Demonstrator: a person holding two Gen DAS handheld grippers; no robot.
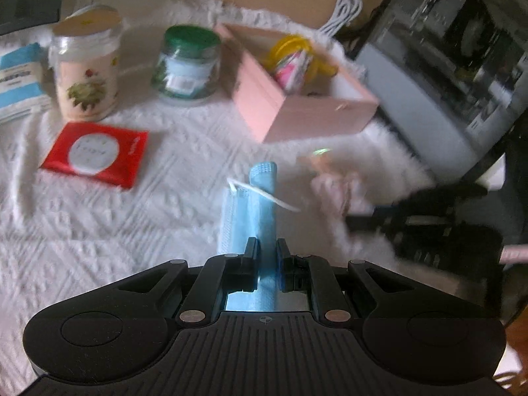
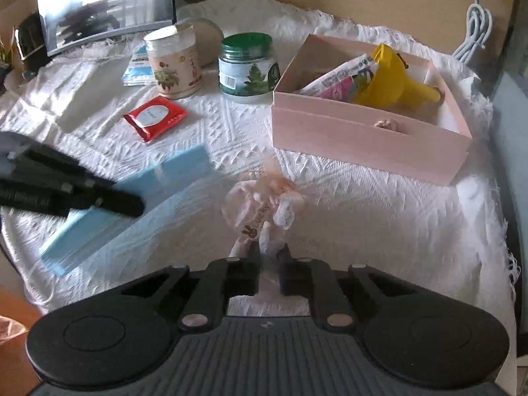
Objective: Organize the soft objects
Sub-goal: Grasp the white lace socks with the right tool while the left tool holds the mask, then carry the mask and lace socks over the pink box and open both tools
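Observation:
My left gripper point(image 1: 266, 247) is shut on a light blue face mask point(image 1: 260, 204), held above the white cloth; the mask also shows in the right wrist view point(image 2: 138, 198) with the left gripper point(image 2: 132, 204) on it. My right gripper point(image 2: 269, 252) is shut on a small pink pouch with a ribbon point(image 2: 260, 208); in the left wrist view the pouch point(image 1: 333, 184) hangs right of the mask, at the right gripper point(image 1: 353, 221). An open pink box point(image 2: 363, 142) point(image 1: 297, 112) holds a yellow item point(image 2: 392, 79) and a pink packet point(image 2: 340, 82).
A white textured cloth point(image 2: 330, 198) covers the table. At the back stand a floral jar point(image 2: 175, 66), a green-lidded jar point(image 2: 247, 66), a red wipes packet point(image 2: 155, 117) and a blue-white packet point(image 1: 19, 79). A monitor point(image 2: 105, 0) stands at the back left. A white cable point(image 2: 475, 26) lies at the back right.

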